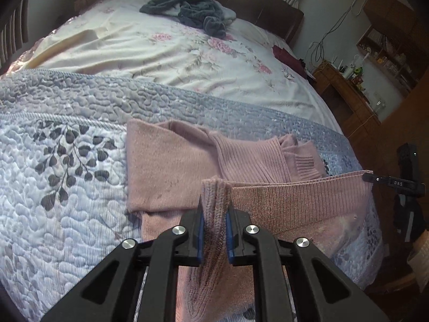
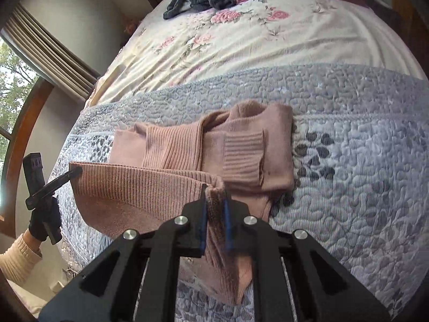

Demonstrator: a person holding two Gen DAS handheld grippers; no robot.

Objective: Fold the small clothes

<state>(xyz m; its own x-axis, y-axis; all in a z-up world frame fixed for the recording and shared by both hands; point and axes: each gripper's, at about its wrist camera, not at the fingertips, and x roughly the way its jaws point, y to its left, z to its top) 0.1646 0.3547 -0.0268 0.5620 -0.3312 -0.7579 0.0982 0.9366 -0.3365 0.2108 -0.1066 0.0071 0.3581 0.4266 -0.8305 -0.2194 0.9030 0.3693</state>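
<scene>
A: Where is the pink sweater (image 1: 171,166) lying?

B: On the blue-grey quilt (image 1: 61,187) spread across the near part of the bed. Its upper part rests flat, with a ribbed sleeve cuff (image 2: 242,158) folded over the body, and the ribbed hem is lifted off the quilt.

A: What are the left tongs (image 1: 214,214) doing?

B: Clenched on a bunched corner of the hem; the knit is pinched between the blue pads (image 1: 199,230) and hangs down behind them.

A: And the right tongs (image 2: 215,209)?

B: Clamped on the other corner of the same hem, with fabric squeezed between the two fingers. The hem edge runs taut between the two tools, so each camera sees the other one at the far end of the stretched band.

A: Anything of the person?

B: A black-gloved hand (image 2: 44,221) with a cream sleeve (image 2: 18,259) holds the left tool.

A: What else is on the bed?

B: Beyond the quilt is a floral sheet (image 1: 171,56), and a dark grey garment (image 1: 193,10) lies crumpled near the headboard, well apart from the sweater
</scene>
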